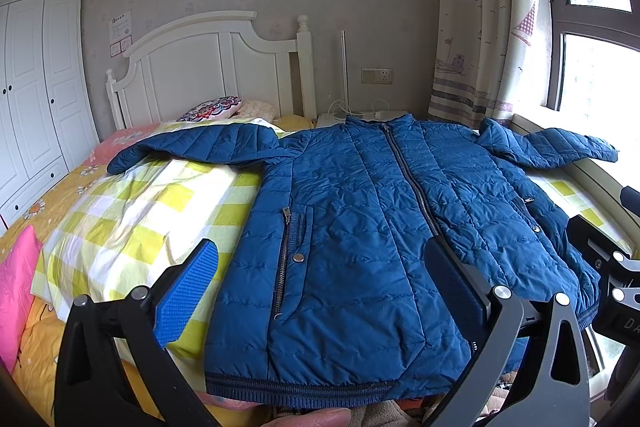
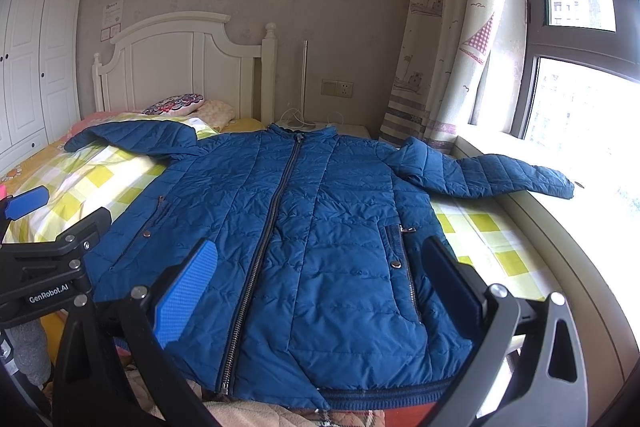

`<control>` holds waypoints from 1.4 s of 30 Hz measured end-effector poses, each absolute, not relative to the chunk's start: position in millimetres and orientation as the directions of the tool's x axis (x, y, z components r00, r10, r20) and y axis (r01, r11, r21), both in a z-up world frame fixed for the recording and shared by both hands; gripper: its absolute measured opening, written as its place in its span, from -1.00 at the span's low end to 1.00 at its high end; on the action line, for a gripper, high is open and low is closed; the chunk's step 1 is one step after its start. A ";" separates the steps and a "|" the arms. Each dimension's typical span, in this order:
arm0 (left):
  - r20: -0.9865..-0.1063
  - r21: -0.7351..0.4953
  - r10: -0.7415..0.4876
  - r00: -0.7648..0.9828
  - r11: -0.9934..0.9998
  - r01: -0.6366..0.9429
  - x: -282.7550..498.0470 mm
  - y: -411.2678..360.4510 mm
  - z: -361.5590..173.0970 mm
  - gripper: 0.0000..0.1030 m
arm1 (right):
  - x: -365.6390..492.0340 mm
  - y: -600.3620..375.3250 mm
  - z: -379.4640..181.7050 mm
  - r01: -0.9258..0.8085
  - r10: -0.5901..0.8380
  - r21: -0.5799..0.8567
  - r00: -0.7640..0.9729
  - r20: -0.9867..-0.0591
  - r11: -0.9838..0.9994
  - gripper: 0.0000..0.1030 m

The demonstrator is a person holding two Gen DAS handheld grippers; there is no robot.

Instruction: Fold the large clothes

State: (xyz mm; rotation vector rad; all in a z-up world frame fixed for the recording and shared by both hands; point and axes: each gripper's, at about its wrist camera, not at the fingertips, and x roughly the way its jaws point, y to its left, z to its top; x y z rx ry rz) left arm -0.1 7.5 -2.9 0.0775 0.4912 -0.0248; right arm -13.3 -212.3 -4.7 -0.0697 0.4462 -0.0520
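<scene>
A blue quilted jacket (image 1: 360, 207) lies flat on the bed, front up and zipped, hem nearest me. One sleeve (image 1: 192, 147) stretches left over the quilt. The other sleeve (image 2: 500, 175) reaches right onto the windowsill. My left gripper (image 1: 320, 251) hovers open over the jacket's left half near the pocket zip, holding nothing. My right gripper (image 2: 320, 249) hovers open over the right half, between the main zip and the right pocket, also holding nothing. Each gripper shows at the edge of the other's view: the left gripper (image 2: 60, 215) and the right gripper (image 1: 606, 219).
A yellow checked quilt (image 1: 140, 211) covers the bed, with pillows (image 1: 212, 109) by the white headboard (image 1: 200, 67). A pink cushion (image 1: 16, 287) sits at the left edge. A wardrobe (image 1: 36, 87) stands left. The windowsill (image 2: 580, 227) and curtain (image 2: 440, 47) bound the right side.
</scene>
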 end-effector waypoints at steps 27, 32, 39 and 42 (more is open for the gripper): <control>-0.472 0.067 -0.007 0.882 0.997 0.043 -0.2 7.6 -2.4 0.91 | -13.4 -211.8 -7.3 0.032 -0.063 -0.078 0.900 -0.431 0.996 0.96; -0.468 0.068 -0.005 0.883 0.997 0.041 0.9 10.1 -1.2 0.91 | -13.1 -212.0 -6.9 0.033 -0.063 -0.077 0.900 -0.432 0.997 0.96; -0.461 0.071 -0.002 0.887 0.997 0.040 -1.6 6.6 1.2 0.91 | -12.9 -212.5 -6.8 0.032 -0.062 -0.076 0.899 -0.433 0.997 0.96; -0.463 0.070 -0.003 0.886 0.997 0.040 -2.3 6.6 1.6 0.91 | -12.9 -212.4 -7.0 0.032 -0.062 -0.075 0.899 -0.435 0.997 0.96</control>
